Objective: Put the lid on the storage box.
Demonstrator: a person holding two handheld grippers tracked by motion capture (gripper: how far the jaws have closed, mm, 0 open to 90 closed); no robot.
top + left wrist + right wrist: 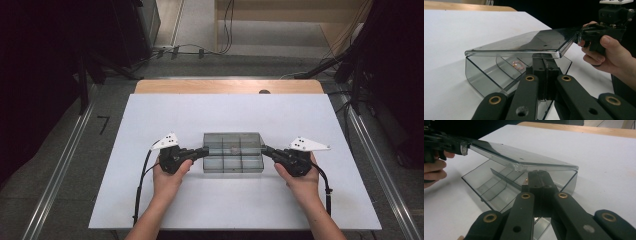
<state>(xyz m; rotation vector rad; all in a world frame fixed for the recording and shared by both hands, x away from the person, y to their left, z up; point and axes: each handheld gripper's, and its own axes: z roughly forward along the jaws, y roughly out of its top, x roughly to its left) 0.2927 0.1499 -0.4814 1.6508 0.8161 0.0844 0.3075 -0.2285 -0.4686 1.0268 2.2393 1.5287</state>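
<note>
Organizer box (233, 152): smoky clear plastic, split by dividers into compartments, sits mid-surface between the two hands.
Lid (524, 43): hinged, lifted partway, tilted above the tray; the open gap faces the person.
Left claw (202, 151): jaws together, clamped on the lid's left edge; in the left gripper view the pads meet the lid rim from below (545, 58).
Right claw (264, 150): jaws together, clamped on the lid's right edge; same grip seen in the right gripper view (539, 175).
Contents: small ring of pale beads (518, 64) lying in one inner compartment; which one I cannot tell.
Hands: left hand (167, 175) and right hand (299, 177) each wrap a gripper body, forearms entering from the near edge.
Surface (150, 200): white sheet over a wooden top, box well inside its borders.
</note>
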